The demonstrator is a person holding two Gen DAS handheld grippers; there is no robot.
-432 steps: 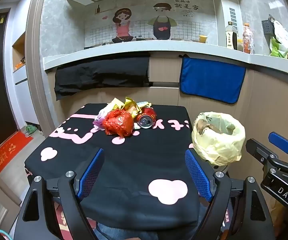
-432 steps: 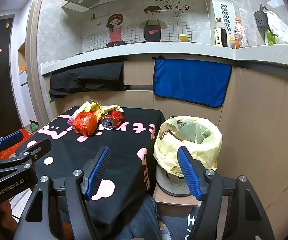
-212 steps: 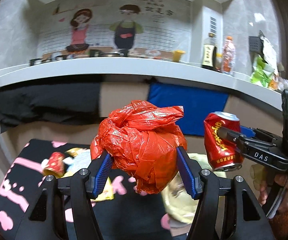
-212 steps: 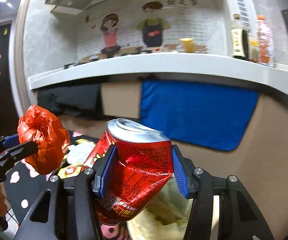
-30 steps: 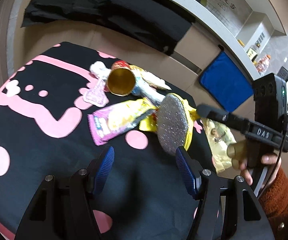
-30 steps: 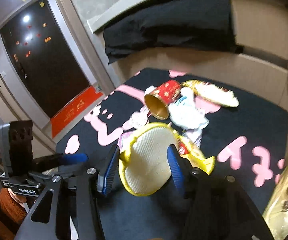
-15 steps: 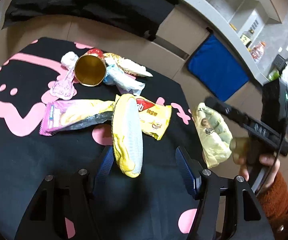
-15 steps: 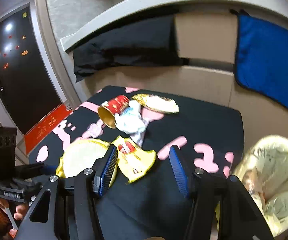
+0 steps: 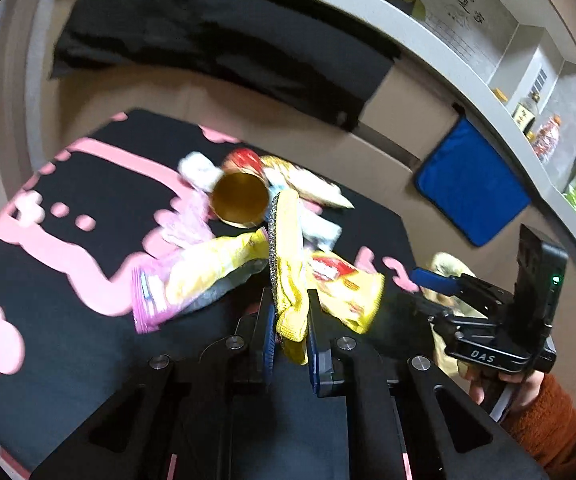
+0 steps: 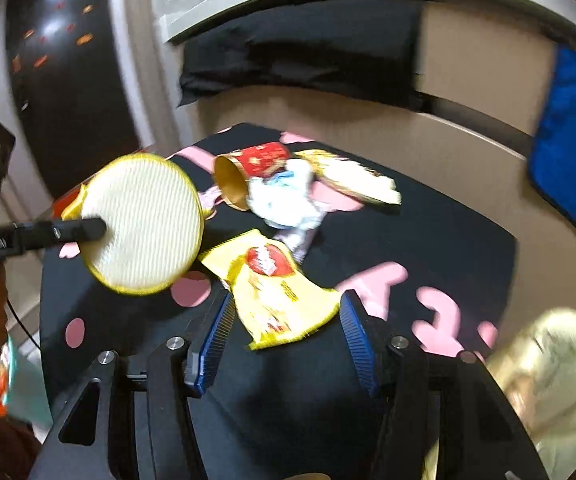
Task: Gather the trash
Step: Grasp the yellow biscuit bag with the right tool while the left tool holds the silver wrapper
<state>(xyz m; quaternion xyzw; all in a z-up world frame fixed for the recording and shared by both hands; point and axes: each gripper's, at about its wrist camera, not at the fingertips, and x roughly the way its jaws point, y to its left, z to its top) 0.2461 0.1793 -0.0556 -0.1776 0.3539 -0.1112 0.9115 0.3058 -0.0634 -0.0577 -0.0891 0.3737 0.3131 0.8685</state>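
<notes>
1. The left gripper [image 9: 291, 322] is closing on the yellow pad [image 9: 288, 272], with its jaws drawn in against the pad's lower edge. The pad is held edge-on, clear of the table [image 9: 68, 320].
2. The pinch should be completed before the pad is carried, because only its lower edge is judged to be held and a slip is possible.
3. The right gripper [image 10: 286, 334] has nothing between its pads. Its jaws are opening, and the snack bag [image 10: 276, 292] lies flat on the table between and just beyond them.
4. The jaws should be lowered to straddle the bag's near end. The thin foil is judged likely to slide, so it should be pinched at a raised edge.
5. The cup [image 10: 248, 172] and the tissue [image 10: 288, 196] lie beyond the bag and should be left undisturbed.
6. In the left wrist view the pad is seen only edge-on; its round ribbed face [image 10: 144, 224] is shown only in the right wrist view.
7. The purple wrapper [image 9: 168, 284], left of the bag, is shown plainly only in the left wrist view.
8. The bin [image 10: 547, 380], right of the bag past the table edge, is shown blurred in the right wrist view and mostly hidden in the left one.
</notes>
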